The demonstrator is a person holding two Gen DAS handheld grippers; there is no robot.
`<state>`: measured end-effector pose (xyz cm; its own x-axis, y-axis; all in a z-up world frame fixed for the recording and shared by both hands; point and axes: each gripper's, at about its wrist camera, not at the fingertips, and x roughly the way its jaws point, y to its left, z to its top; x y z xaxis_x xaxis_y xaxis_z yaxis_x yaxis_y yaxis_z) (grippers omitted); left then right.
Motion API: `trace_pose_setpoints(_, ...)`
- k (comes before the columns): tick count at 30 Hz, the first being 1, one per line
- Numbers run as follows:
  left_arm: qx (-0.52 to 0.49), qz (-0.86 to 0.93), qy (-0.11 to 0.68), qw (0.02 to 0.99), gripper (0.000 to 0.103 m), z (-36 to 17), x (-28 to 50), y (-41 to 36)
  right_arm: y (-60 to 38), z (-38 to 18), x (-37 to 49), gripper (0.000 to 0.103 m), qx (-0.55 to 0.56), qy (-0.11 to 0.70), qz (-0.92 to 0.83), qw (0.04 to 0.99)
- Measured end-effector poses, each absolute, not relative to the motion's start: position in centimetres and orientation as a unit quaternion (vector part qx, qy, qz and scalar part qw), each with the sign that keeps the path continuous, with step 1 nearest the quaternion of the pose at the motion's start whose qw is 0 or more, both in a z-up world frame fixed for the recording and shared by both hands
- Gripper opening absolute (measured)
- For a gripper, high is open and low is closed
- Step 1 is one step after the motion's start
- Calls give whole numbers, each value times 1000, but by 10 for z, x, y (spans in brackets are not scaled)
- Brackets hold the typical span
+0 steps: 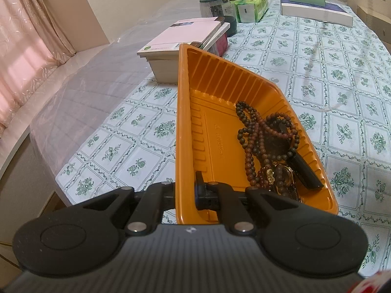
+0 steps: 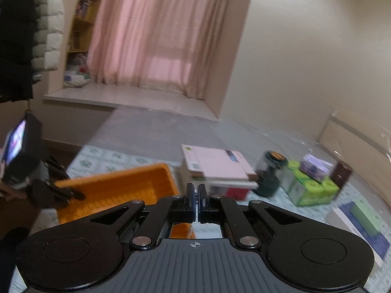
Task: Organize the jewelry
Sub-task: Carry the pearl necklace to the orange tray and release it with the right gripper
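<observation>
On floral tablecloth [image 1: 317,78], left gripper [image 1: 185,190] clamps near wall of orange tray [image 1: 220,92], tilting it. Bead necklaces [image 1: 259,136] w/ gold bits piled at tray's low right end. Right gripper [image 2: 196,195] held above table, fingers pressed together, nothing between; view blurry.

The orange tray [image 1: 244,90] is tipped up off the floral tablecloth [image 1: 342,97], its left wall clamped by the left gripper [image 1: 185,190]. Bead necklaces [image 1: 264,141] and a black case [image 1: 305,171] crowd its lower right corner; the tray floor along the left wall is bare. Just behind the tray stands a stack of books [image 1: 185,41], then a dark jar [image 1: 215,7] and green tissue packs [image 1: 251,7]. Right of the tray the cloth lies open up to a white box [image 1: 317,12].
</observation>
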<state>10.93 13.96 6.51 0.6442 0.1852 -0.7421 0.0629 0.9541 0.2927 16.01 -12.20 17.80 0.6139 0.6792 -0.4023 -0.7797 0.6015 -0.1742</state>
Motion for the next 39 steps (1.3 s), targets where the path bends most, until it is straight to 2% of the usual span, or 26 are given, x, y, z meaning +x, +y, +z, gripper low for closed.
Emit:
trace_pose_setpoints(14,136,31,418,898,6,63,108,145,-7,171,167,1,-227,118,509,822)
trace_pose_setpoints(25,135,30,417,898,6,63,108,146,26,116,198,1,-259,205,513,792)
trace_pose_setpoints(39,134,30,417,898,6,63,107,146,31,82,202,1,-281,243,526,765)
